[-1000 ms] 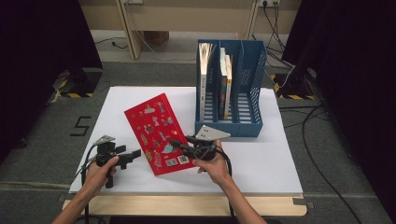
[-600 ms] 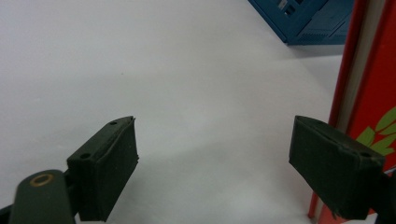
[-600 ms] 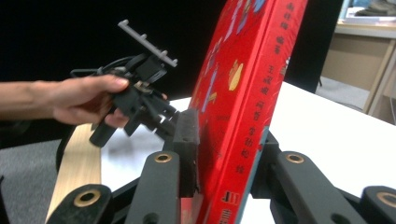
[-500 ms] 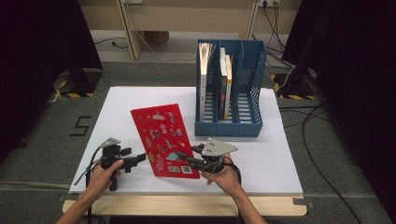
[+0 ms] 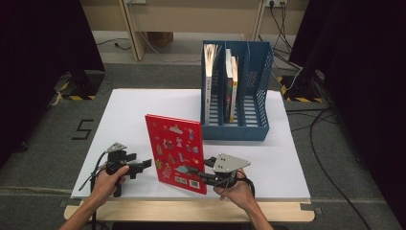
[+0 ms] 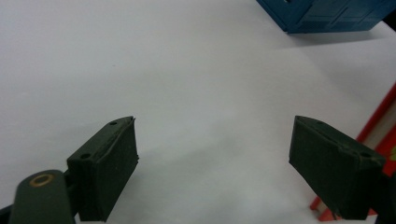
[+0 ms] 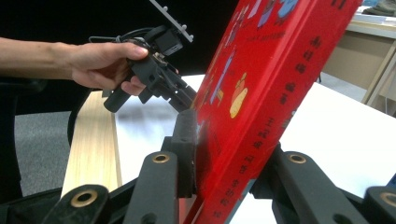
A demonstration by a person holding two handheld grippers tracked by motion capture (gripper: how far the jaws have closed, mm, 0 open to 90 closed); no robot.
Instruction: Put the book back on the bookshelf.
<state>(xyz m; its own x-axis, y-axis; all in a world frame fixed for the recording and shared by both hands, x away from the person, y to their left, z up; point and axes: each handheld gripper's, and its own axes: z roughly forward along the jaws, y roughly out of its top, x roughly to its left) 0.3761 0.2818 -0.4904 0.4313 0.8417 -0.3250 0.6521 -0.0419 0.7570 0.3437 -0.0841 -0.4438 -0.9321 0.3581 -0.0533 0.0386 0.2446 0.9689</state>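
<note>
- Our right gripper [image 5: 198, 173] has its jaws clamped on the lower spine edge of the red book [image 5: 176, 152], one pad on each cover.
- The red book stands tilted near the front of the white table [image 5: 134, 110], well short of the blue file rack [image 5: 235, 91].
- Our left gripper [image 5: 143, 165] hangs just beside the book, jaws wide apart and holding nothing.

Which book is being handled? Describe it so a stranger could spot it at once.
On the white table, look in front of the blue file rack, near the front edge. The red picture book stands tilted up there, clamped at its lower corner in the right gripper jaws. Unlike the books filed in the rack, it is out on the table.
</note>
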